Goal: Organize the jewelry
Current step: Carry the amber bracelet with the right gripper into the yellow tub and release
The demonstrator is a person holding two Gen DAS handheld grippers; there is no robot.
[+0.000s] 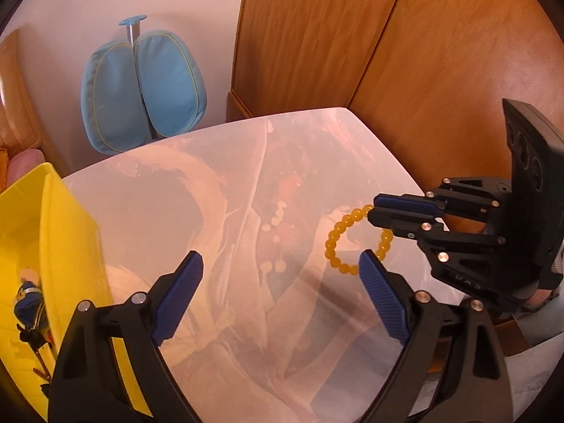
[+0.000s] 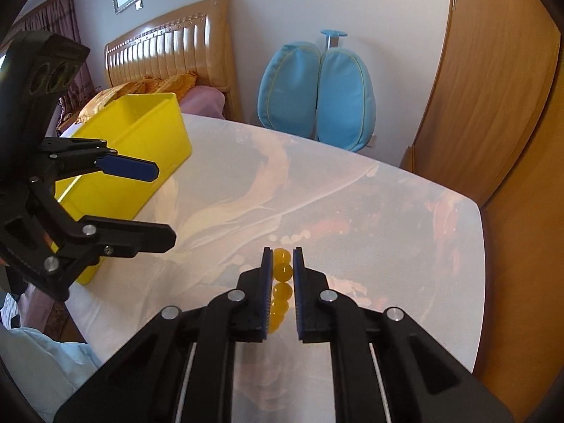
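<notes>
A yellow bead bracelet [image 1: 338, 246] hangs above the pale patterned table [image 1: 211, 211], pinched at its top by my right gripper [image 1: 372, 211], which is shut on it. In the right wrist view the beads [image 2: 282, 282] sit between the closed blue pads [image 2: 297, 282]. My left gripper [image 1: 282, 268] is open and empty, just left of and below the bracelet; it also shows in the right wrist view [image 2: 165, 204]. A yellow bin [image 1: 67, 246] at the table's left holds dark jewelry items [image 1: 30, 303]; the bin also appears in the right wrist view [image 2: 141, 148].
A blue cushioned chair [image 1: 141, 88] stands beyond the table's far edge. A wooden wardrobe [image 1: 352, 35] rises to the right. A bed with a wooden headboard [image 2: 169, 42] lies behind the bin.
</notes>
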